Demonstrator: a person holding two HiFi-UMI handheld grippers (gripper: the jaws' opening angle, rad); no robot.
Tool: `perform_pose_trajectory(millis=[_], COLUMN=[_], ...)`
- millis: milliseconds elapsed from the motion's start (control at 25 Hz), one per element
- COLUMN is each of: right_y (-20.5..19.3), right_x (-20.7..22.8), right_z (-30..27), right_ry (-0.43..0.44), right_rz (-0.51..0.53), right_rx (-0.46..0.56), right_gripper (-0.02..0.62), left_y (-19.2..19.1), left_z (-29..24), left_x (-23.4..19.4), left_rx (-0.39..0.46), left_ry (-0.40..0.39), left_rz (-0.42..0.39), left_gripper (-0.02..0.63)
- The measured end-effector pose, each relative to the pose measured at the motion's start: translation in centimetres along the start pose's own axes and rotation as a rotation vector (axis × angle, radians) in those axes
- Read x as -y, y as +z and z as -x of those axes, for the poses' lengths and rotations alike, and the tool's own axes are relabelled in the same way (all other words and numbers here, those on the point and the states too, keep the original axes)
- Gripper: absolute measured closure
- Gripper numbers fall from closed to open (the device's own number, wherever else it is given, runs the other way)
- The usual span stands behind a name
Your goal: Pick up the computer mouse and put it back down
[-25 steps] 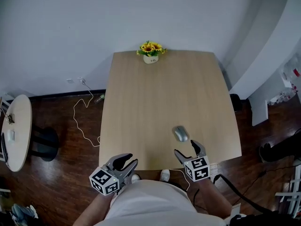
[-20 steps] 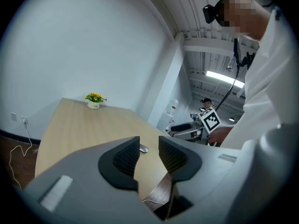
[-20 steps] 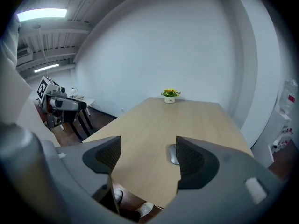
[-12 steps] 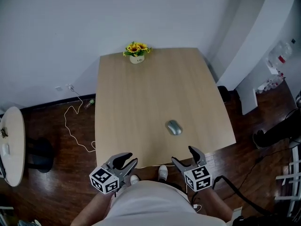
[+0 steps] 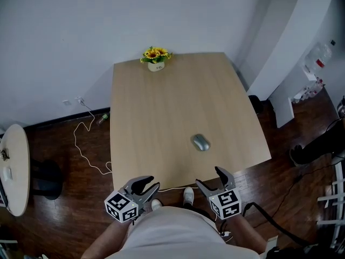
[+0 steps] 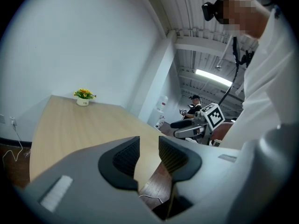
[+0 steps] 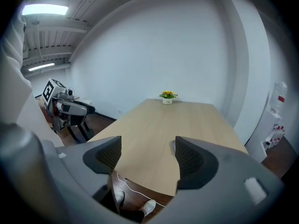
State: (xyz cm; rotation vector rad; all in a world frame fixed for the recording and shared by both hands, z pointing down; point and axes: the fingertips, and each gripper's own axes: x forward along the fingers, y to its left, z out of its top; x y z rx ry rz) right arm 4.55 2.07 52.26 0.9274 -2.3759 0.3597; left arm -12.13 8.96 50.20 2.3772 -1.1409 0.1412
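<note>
A grey computer mouse (image 5: 200,142) lies on the light wooden table (image 5: 161,107), near its front right part. Both grippers hang off the table's near edge, close to the person's body. My right gripper (image 5: 212,178) is open, jaws wide apart and empty, a short way in front of the mouse. In the right gripper view (image 7: 148,155) only a grey sliver of the mouse (image 7: 173,145) shows beside the right finger. My left gripper (image 5: 144,185) is at the front left, holding nothing. In the left gripper view (image 6: 148,153) a narrow gap separates its pads.
A small pot of yellow flowers (image 5: 155,58) stands at the table's far edge. A white cable (image 5: 86,139) trails over the dark wood floor on the left. A round white side table (image 5: 12,166) is further left. A seated person (image 6: 194,111) is beyond the table's right side.
My right gripper has drawn back from just beside the mouse to the table's near edge. The mouse stays on the table. The left gripper has hardly moved.
</note>
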Motion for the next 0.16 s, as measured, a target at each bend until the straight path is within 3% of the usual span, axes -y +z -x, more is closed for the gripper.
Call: perform_pose_trajectory(millis=[160], right_y=[0.08], right_x=[-0.86], right_z=[-0.15], right_ry=[0.007], right_rz=[0.025], right_rx=[-0.003], right_gripper=[0.23], left_y=[0.15], left_z=[0.7], left_x=[-0.34], left_rx=[0.004], left_ry=[0.012], left_rz=[-0.002], left_gripper=[0.497])
